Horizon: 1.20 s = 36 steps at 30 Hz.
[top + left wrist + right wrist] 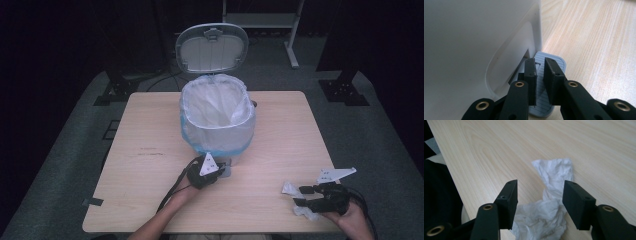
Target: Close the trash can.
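Observation:
A white pedal bin (216, 139) with a white liner bag stands mid-table, its lid (212, 48) raised. My left gripper (220, 171) is at the bin's base, jaws almost together and empty. In the left gripper view its tips (540, 61) rest on the grey ribbed pedal (560, 63), beside the bin wall (474, 37). Crumpled white tissue (289, 188) lies at the front right of the table. My right gripper (300, 196) is open over it. In the right gripper view the tissue (556, 171) lies between and below the spread jaws of that gripper (540, 183).
The wooden table (150, 150) has bare room left of the bin and along its front. Its near edge (451, 182) runs just left of the right gripper, next to the person's dark clothing. Black stands (345, 85) and cables are on the floor behind.

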{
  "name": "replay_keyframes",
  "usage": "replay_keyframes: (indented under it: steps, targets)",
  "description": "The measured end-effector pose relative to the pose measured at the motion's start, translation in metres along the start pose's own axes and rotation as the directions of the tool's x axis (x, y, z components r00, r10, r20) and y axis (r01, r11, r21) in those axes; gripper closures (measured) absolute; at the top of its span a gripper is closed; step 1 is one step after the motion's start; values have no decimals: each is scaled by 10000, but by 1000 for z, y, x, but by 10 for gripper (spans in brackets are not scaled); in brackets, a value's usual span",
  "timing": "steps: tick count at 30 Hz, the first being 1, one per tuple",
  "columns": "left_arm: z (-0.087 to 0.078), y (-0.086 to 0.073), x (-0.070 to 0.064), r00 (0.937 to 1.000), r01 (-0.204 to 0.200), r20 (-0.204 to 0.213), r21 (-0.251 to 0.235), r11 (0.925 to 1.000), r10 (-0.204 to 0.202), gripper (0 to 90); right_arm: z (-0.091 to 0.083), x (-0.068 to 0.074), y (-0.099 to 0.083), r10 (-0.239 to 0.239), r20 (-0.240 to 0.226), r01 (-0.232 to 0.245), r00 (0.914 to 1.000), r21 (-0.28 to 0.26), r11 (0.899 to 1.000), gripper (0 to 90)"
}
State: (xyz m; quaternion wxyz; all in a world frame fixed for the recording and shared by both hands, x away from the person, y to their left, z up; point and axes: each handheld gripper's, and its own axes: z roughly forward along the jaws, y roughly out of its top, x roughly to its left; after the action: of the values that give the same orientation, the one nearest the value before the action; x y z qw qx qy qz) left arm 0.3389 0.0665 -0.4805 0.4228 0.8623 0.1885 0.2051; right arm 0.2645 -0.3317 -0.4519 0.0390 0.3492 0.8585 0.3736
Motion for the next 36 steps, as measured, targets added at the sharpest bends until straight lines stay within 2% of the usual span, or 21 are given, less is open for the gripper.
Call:
replay_keyframes:
  steps: [8, 18, 22, 24, 27, 36]
  targets:
    - [0, 0, 1, 10000, -53, 3, 49, 10000, 53, 807, 12, -3, -8, 137, 27, -138, 9999, 526, 9985, 531]
    - [0, 0, 1, 10000, -30, 3, 66, 10000, 30, 807, 13, -6, -9, 124, 416, -144, 9991, 482, 9987, 710]
    - [-1, 0, 1, 10000, -29, 12, 70, 10000, 29, 807, 13, -8, -9, 278, 546, -304, 9981, 475, 9984, 793]
    - [-1, 0, 1, 10000, -30, 17, 72, 10000, 30, 808, 13, -10, -9, 451, 440, -473, 9980, 488, 9977, 817]
    - [-1, 0, 1, 10000, -28, 18, 70, 10000, 28, 807, 12, -12, -7, 602, 387, -622, 9974, 534, 9966, 843]
    - [0, 0, 1, 10000, -24, 26, 67, 10000, 24, 807, 3, -13, 5, 802, 187, -803, 9966, 1, 9968, 857]
